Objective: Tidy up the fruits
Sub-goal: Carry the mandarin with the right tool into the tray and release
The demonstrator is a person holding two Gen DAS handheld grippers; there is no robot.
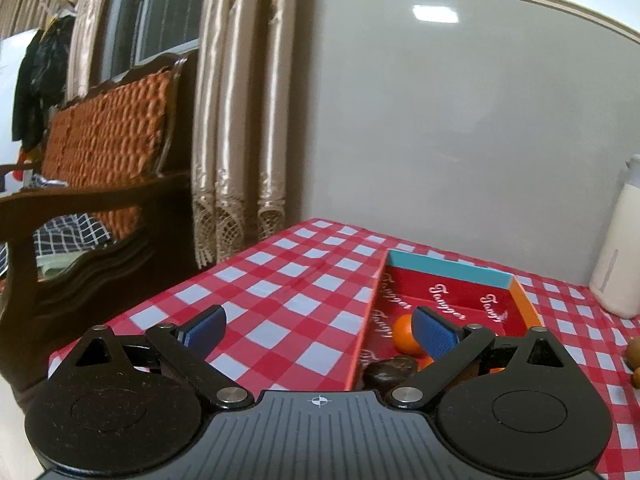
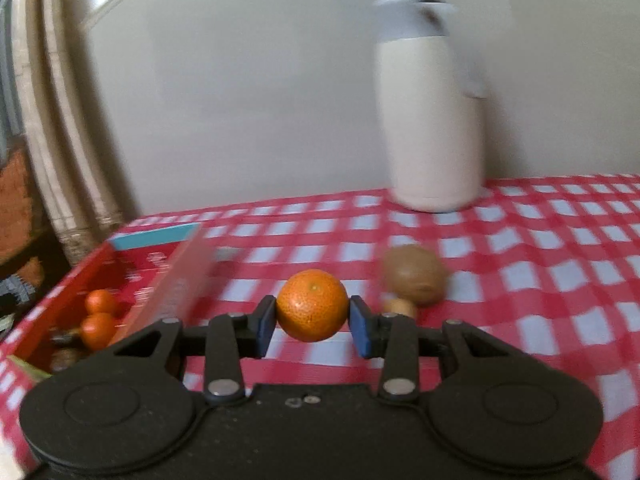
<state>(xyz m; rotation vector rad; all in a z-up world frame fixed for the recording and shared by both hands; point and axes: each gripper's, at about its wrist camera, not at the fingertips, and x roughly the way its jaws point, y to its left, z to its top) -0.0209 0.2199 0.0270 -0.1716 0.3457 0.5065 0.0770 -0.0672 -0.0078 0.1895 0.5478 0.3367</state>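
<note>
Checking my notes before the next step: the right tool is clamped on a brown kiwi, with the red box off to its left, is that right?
Not quite. The right tool is clamped on a round orange tangerine, not a kiwi; the brown kiwi lies on the checked tablecloth beyond it. The red box is to its left, as the right wrist view shows.

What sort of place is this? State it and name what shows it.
Most likely a lived-in home room. A red-and-white checked tablecloth covers the table, shiny beige curtains hang by a window, and a dark carved wooden bench with an orange cushion stands beside it.
</note>
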